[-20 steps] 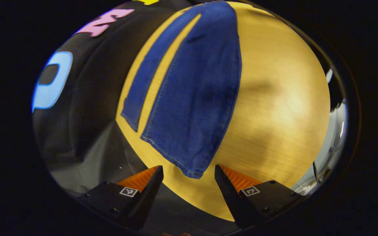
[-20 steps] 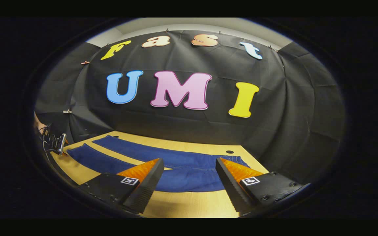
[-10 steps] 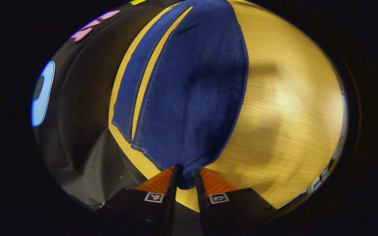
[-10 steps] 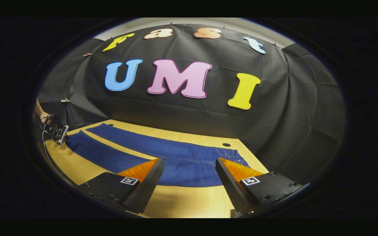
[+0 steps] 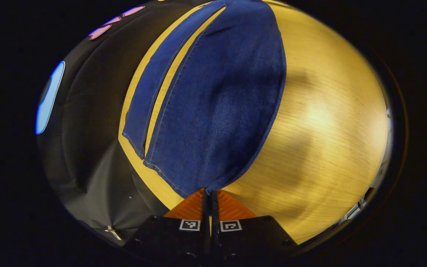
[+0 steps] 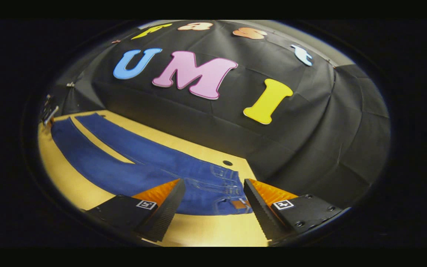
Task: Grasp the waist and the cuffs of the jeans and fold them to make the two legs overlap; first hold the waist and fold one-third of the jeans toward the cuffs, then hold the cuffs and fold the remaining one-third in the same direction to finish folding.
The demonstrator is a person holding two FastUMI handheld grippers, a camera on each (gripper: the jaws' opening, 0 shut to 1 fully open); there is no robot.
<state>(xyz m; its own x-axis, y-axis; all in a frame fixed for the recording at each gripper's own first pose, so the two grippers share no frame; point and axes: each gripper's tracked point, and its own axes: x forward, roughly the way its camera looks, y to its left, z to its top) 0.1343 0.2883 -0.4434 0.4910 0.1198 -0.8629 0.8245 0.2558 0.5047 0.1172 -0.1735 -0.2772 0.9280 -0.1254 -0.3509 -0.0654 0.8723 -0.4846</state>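
Blue jeans (image 5: 217,104) lie flat on a wooden table (image 5: 321,122), their two legs side by side with a strip of table between them. In the left gripper view my left gripper (image 5: 210,194) is shut on the near leg's cuff corner. The far leg's cuff (image 5: 133,139) lies free to the left. In the right gripper view the jeans (image 6: 124,163) stretch away to the left, and the waist (image 6: 232,202) lies just ahead of my right gripper (image 6: 213,202), which is open above the table. The left gripper (image 6: 48,111) shows far off at the cuffs.
The booth's black cloth wall (image 6: 217,122) runs close behind the table's far edge. A small round hole (image 6: 227,162) sits in the tabletop near the waist. Bare wood (image 5: 321,122) spreads to the right of the jeans in the left gripper view.
My left gripper moved onto the near cuff corner and shut on it. My right gripper moved toward the waist end and tilted down, bringing the waistband into sight between its open fingers.
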